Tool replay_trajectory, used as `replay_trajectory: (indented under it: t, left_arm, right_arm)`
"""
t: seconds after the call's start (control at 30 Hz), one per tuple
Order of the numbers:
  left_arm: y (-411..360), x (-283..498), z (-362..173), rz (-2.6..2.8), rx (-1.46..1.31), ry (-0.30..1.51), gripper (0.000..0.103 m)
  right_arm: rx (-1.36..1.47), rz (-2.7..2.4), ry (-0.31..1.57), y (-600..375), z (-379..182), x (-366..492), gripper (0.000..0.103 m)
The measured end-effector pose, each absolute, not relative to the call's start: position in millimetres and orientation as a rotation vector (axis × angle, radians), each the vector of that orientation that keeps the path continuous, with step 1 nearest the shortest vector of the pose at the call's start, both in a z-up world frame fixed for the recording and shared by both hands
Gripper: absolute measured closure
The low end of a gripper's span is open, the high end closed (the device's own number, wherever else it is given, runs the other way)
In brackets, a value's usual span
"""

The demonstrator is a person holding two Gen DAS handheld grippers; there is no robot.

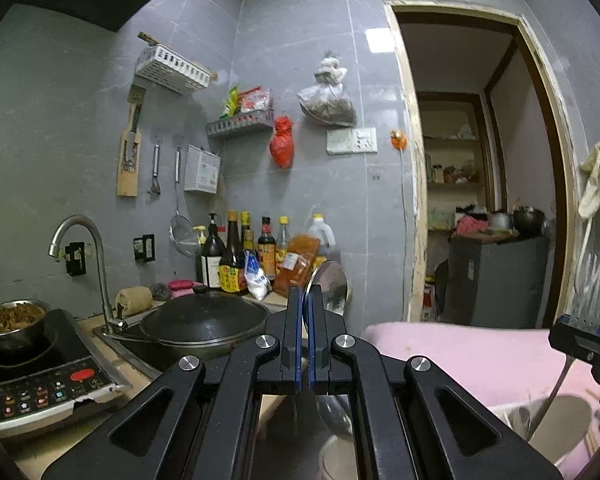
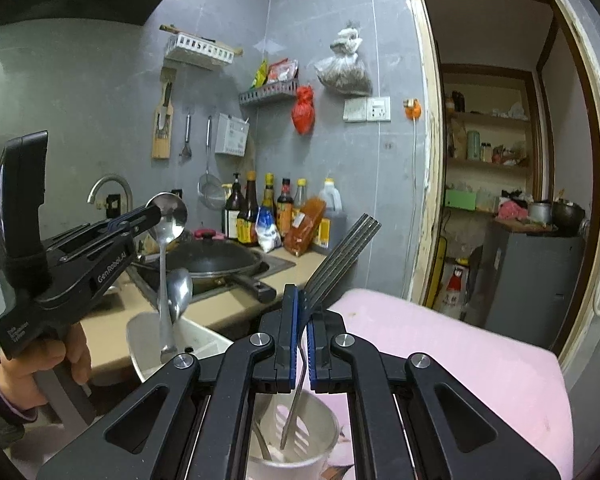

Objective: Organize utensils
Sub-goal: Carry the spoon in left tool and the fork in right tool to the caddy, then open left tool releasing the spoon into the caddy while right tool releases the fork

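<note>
Utensils held in both grippers above a white cup (image 2: pixel 300 436) on the pink cloth (image 2: pixel 460 344). Left gripper (image 2: pixel 156 214), jaws pressed together, pinches a spoon (image 2: pixel 166 216) by its bowl, handle hanging down. Right gripper (image 2: pixel 302 312) pinches a fork (image 2: pixel 340 256), tines raised, handle reaching into the cup. A wok (image 2: pixel 216 260) sits in the sink (image 2: pixel 276 262) at the worktop's far edge.

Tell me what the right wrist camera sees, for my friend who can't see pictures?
The right gripper is shut on a metal fork, whose handle hangs down over a white cup on a pink cloth. To the left, the left gripper pinches a spoon by its bowl, in front of a kitchen counter with a black wok.
</note>
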State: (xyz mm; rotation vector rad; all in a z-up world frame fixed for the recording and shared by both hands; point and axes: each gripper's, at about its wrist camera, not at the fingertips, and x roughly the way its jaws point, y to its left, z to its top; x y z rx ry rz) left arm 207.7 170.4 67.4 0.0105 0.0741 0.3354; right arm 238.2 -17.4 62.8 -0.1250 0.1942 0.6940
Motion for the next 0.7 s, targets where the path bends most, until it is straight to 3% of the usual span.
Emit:
replay_trajectory:
  t: [0.33, 0.43, 0.5, 0.63, 0.7]
  left_arm:
    - [165, 205, 47, 0.163, -0.045, 0.175, 0.101]
    - [163, 204, 47, 0.104, -0.069, 0.203, 0.099]
    - [162, 205, 49, 0.072, -0.092, 0.227, 0.098]
    - [162, 203, 56, 0.039, -0.137, 0.246, 0.095]
    - [160, 202, 61, 0.029, -0.149, 0.249, 0.093]
  right_arm:
    - [-0.077, 0.722, 0.307, -21, 46, 252, 0.097]
    - [-0.062, 0.723, 0.307, -23, 44, 253, 0.091]
    - [-0.047, 0.726, 0.297, -25, 47, 252, 0.080]
    - [-0.029, 0.719, 0.264, -32, 57, 249, 0.078]
    - [-0.017, 0.716, 0.244, -36, 62, 247, 0.068]
